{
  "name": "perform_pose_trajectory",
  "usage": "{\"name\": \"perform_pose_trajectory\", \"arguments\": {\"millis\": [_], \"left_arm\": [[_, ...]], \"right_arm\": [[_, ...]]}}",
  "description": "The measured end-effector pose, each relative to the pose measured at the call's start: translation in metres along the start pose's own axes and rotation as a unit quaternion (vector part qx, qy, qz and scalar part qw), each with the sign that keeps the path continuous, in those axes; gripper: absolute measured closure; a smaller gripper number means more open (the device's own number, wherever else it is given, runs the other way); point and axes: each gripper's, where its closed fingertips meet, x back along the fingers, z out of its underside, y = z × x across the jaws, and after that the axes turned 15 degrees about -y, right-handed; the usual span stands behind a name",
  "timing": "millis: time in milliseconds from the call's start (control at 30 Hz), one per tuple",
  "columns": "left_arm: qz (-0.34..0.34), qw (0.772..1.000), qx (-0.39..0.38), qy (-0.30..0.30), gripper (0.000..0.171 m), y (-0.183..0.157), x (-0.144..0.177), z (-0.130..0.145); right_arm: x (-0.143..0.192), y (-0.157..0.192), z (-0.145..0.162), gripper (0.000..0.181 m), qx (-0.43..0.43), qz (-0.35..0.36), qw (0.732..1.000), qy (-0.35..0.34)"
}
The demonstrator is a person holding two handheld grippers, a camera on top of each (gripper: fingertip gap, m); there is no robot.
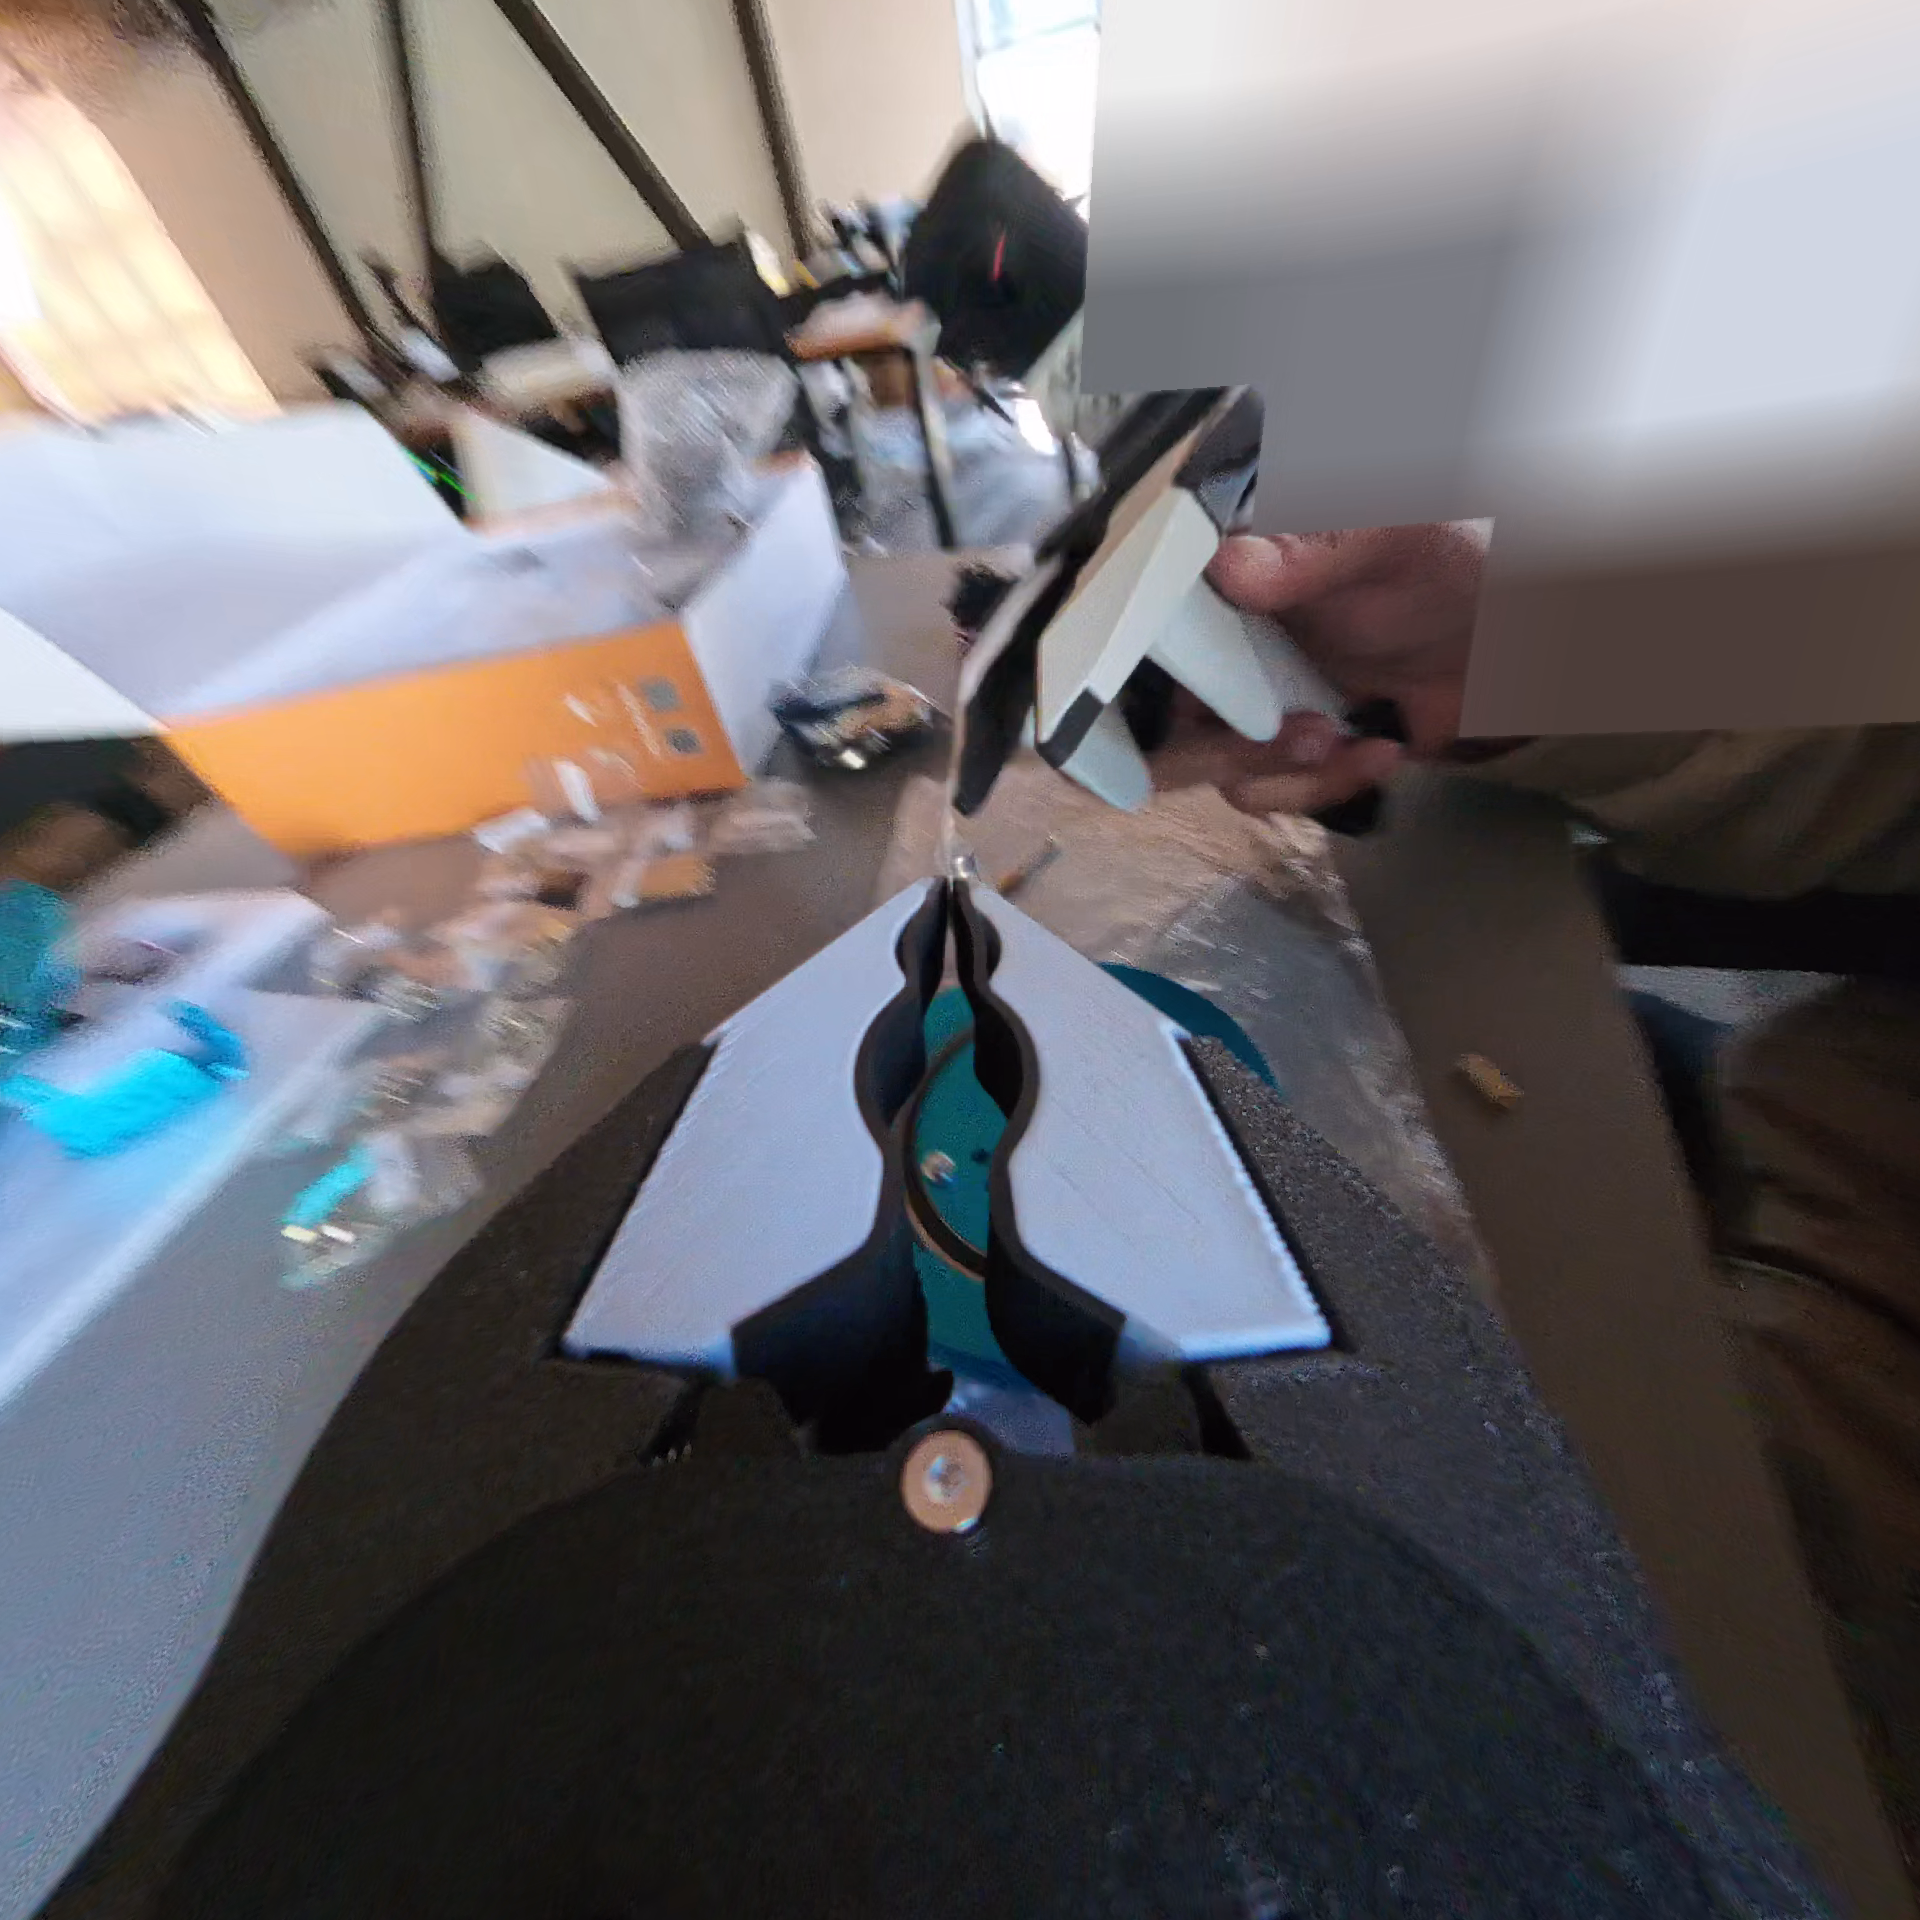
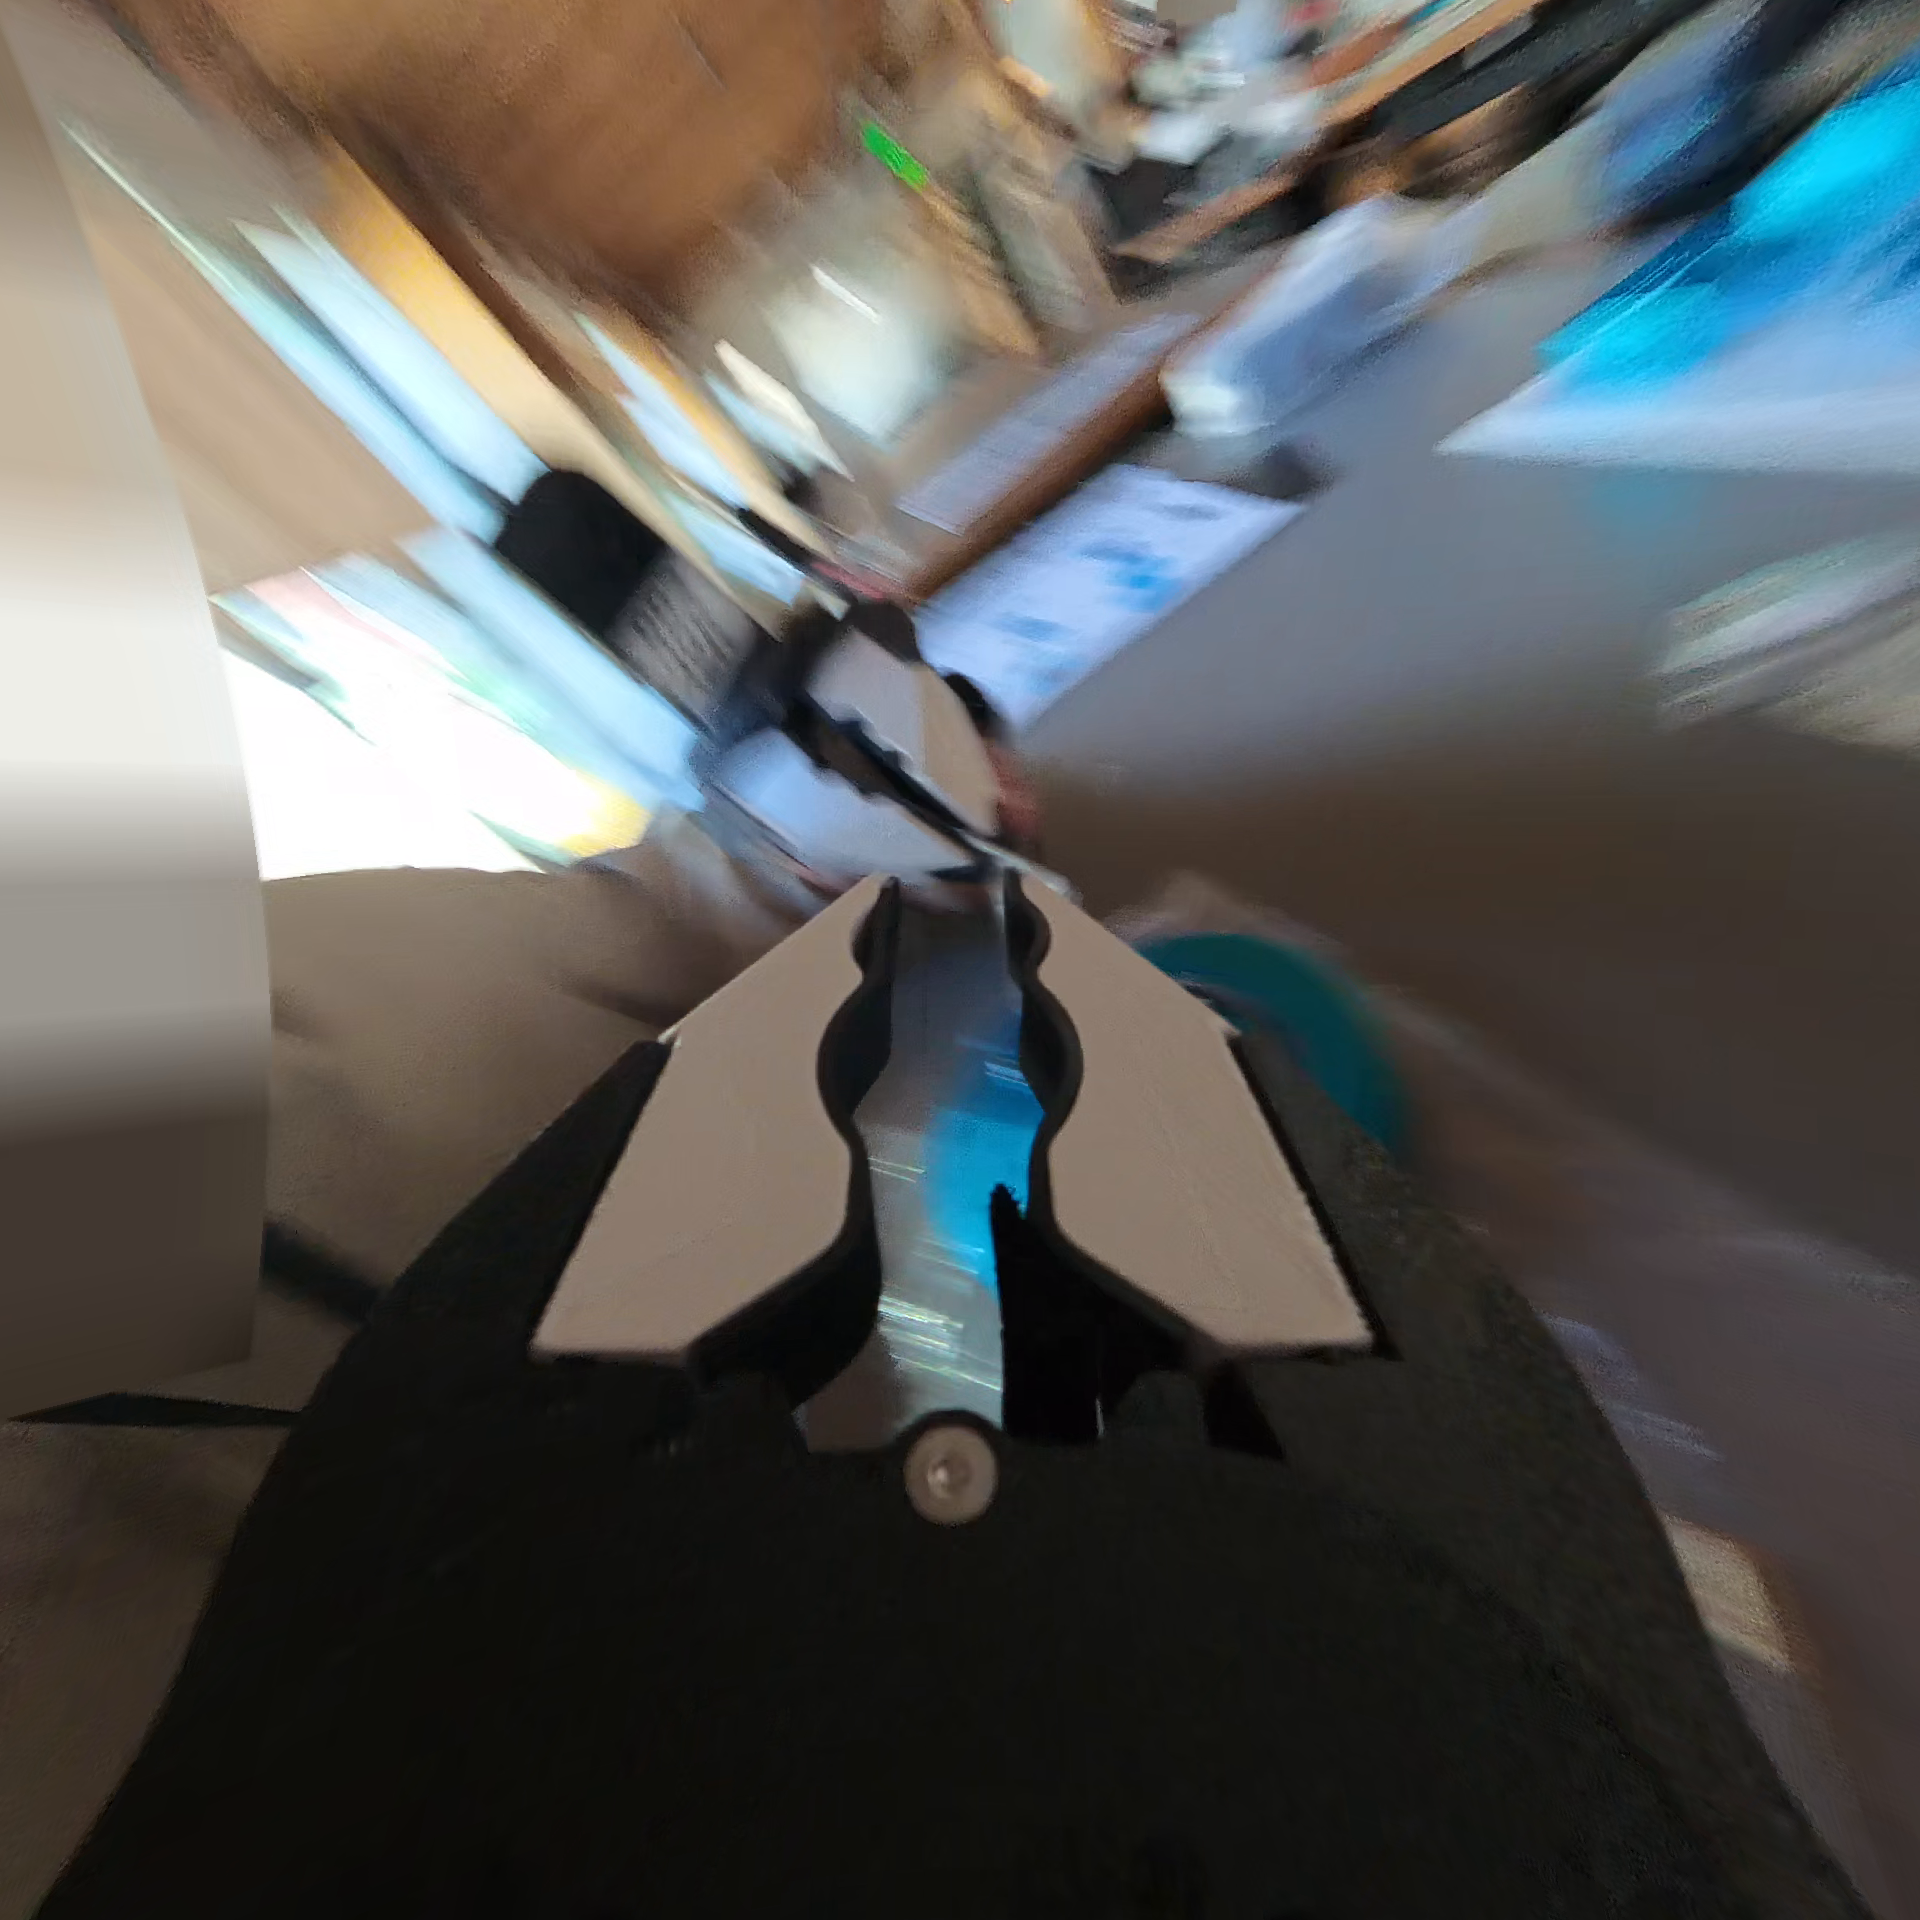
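My left gripper [image 1: 951, 885] is shut, its tips pinching a thin clear plastic piece [image 1: 958, 854] that rises toward the right gripper. Under it lies a round teal object [image 1: 1195, 1013] with a dark ring [image 1: 920, 1174] showing through the finger gap. The right gripper [image 1: 1023, 769], held by a hand [image 1: 1351, 634], hovers just beyond and above the left tips. In the blurred right wrist view, my right gripper [image 2: 948, 891] has its jaws a narrow gap apart, with shiny clear plastic [image 2: 935, 1226] seen through the gap. The left gripper [image 2: 883, 748] is just ahead, and the teal object [image 2: 1309, 1013] is to the right.
An orange and white box [image 1: 468, 738] stands at left on the brown table [image 1: 1455, 1039]. Small packets [image 1: 623, 862] are scattered in front of it. Blue items [image 1: 125, 1081] lie on a white sheet at far left. A person's dark sleeve [image 1: 1818, 1143] is at right.
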Motion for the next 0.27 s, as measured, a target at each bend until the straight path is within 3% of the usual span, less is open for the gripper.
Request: {"name": "perform_pose_trajectory", "arguments": {"millis": [67, 100, 200, 267], "left_arm": [[0.006, 0.997, 0.083, 0.004, 0.171, 0.003, 0.002, 0.002], [0.013, 0.993, 0.117, 0.009, 0.171, 0.004, 0.003, 0.004], [0.030, 0.982, 0.182, 0.032, 0.171, 0.002, 0.003, 0.015], [0.038, 0.981, 0.185, 0.048, 0.171, -0.002, 0.003, 0.023]], "right_arm": [[0.006, -0.012, 0.001, 0.162, 0.189, 0.059, 0.980, 0.023], [0.005, -0.004, 0.003, 0.160, 0.245, 0.053, 0.968, 0.028], [-0.005, -0.004, 0.023, 0.153, 0.345, 0.075, 0.933, 0.074], [-0.008, -0.015, 0.034, 0.144, 0.374, 0.101, 0.915, 0.107]]}}
